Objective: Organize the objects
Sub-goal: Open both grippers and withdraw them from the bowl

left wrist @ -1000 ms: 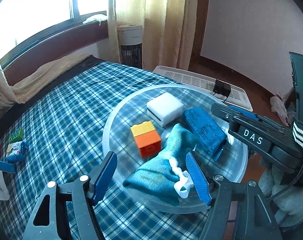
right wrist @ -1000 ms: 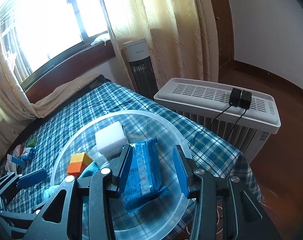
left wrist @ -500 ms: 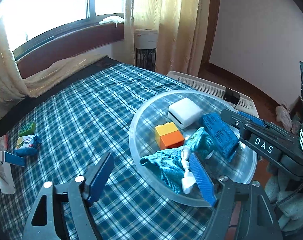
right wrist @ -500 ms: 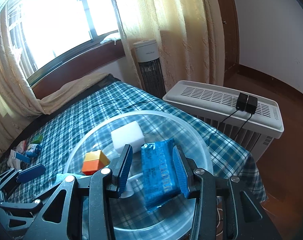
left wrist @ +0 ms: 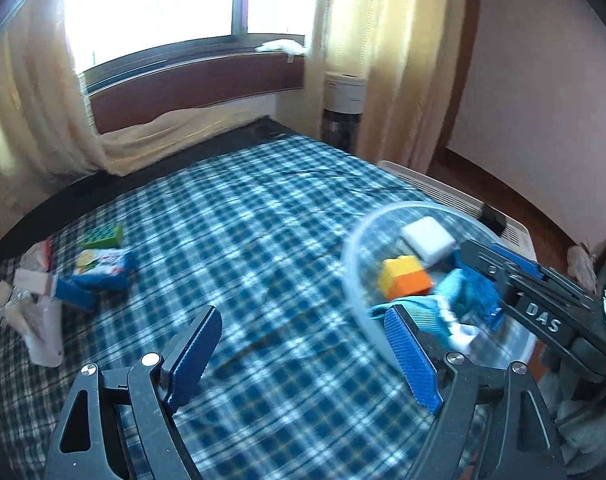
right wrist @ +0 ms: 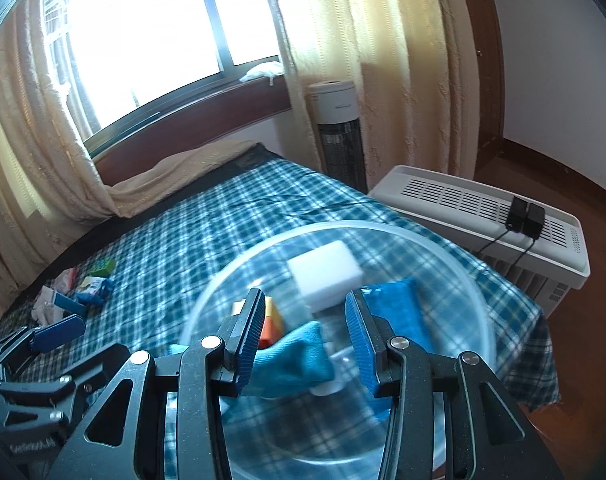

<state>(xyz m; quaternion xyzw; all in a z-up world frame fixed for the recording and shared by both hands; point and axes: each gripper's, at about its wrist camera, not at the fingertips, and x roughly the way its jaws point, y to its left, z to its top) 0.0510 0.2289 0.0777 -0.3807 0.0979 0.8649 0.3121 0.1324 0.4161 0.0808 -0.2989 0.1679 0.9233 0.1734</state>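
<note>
The clear bowl (right wrist: 455, 264) at the bed's right edge holds five things: one white block (right wrist: 327, 276), one yellow-orange brick (left wrist: 405, 278), one teal cloth (right wrist: 295, 356), one blue packet (right wrist: 399, 304), one white clip (left wrist: 461, 334). The left gripper (left wrist: 303, 356), jaws just opened wide and empty, has swung toward the four or so leftovers (left wrist: 99, 264) at the left edge, next to collect. The right gripper (right wrist: 305, 340) hovers part-open, empty.

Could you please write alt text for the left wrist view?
The open left gripper hovers over a blue plaid bedspread, beside a clear round plastic bowl holding a yellow-orange block, white foam block and teal cloth.
</note>
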